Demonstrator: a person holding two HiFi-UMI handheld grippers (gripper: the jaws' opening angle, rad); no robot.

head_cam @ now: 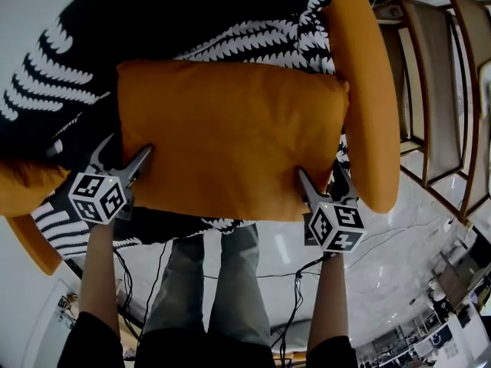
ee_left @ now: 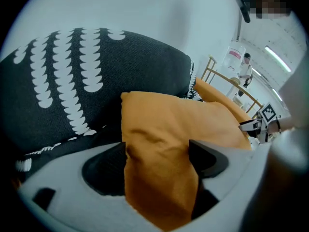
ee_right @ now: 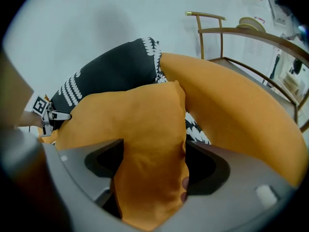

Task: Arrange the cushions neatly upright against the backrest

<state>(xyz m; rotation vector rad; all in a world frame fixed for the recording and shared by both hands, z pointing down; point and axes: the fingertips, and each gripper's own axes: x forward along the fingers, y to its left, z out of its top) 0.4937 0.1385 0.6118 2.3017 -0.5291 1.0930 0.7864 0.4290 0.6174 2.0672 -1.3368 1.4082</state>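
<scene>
Wooden frame (head_cam: 426, 98) (glossy floor (head_cam: 399, 225) beneath)

Grey trousers (head_cam: 219, 282), dark sleeves (head_cam: 90, 343), black-and-white marker cubes (head_cam: 97, 196), black fingers (ee_left: 207, 159), thin black cables (head_cam: 296, 282)

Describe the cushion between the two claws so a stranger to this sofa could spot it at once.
Find the sofa covered in black fabric with white fern prints. In its middle sits a plain orange cushion, near corners inside the open left claw and right claw. Unlike the long rounded orange armrest beside it, it is a flat rectangle with pointed corners.
</scene>
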